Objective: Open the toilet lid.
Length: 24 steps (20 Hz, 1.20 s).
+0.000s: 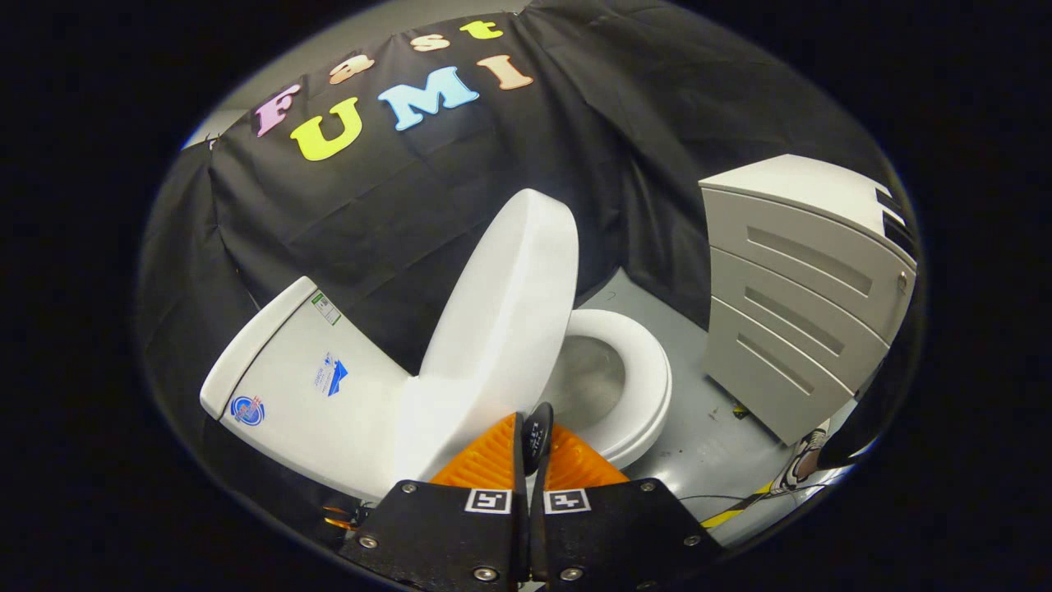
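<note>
The white toilet lid (505,321) stands raised well off the seat (649,386), tilted back toward the tank (304,386). The bowl (588,378) lies open beyond the fingers. My gripper (530,448) sits low, just in front of the lid's near edge. Its two orange fingers (485,460) are pressed together with nothing seen between them. A small black tip pokes up where they meet. The left finger lies close against the lid's underside edge; whether it touches is hard to tell.
A grey drawer cabinet (805,304) stands on the grey floor (707,444) to the right of the toilet. A person's leg and shoe (809,460) are beside its near corner, with yellow floor tape (723,516) nearby. Black cloth hangs behind.
</note>
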Each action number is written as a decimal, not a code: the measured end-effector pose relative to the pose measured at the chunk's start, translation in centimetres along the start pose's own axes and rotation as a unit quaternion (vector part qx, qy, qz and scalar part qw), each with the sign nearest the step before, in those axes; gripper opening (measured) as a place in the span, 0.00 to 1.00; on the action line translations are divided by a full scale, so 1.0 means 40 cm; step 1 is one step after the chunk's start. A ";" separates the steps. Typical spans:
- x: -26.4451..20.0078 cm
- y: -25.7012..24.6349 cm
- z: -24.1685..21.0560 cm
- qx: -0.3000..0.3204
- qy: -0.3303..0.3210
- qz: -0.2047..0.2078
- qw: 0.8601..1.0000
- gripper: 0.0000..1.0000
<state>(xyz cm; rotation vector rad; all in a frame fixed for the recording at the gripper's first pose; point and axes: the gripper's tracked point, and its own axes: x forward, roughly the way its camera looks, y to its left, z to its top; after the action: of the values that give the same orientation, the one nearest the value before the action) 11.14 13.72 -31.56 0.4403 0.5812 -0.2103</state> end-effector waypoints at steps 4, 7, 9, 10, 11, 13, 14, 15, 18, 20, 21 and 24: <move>-0.016 0.027 0.010 -0.022 -0.003 -0.014 1.000 0.00; -0.024 0.052 0.016 -0.038 -0.010 -0.020 0.999 0.00; -0.031 0.064 0.023 -0.064 -0.014 -0.026 0.998 0.00; -0.034 0.070 0.027 -0.078 -0.016 -0.030 0.996 0.00; -0.040 0.085 0.030 -0.088 -0.018 -0.034 0.995 0.00; -0.052 0.108 0.038 -0.096 -0.026 -0.034 0.994 0.00; -0.056 0.120 0.043 -0.100 -0.029 -0.035 0.994 0.00; -0.058 0.129 0.042 -0.111 -0.031 -0.036 0.993 0.00; -0.071 0.155 0.050 -0.137 -0.037 -0.042 0.989 0.00; -0.079 0.180 0.058 -0.150 -0.044 -0.044 0.987 0.00; -0.082 0.192 0.057 -0.158 -0.046 -0.046 0.985 0.00; -0.092 0.228 0.061 -0.196 -0.052 -0.055 0.978 0.00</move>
<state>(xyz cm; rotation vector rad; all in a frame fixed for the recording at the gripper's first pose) 12.13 20.94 -24.53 0.0141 0.5296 -0.2166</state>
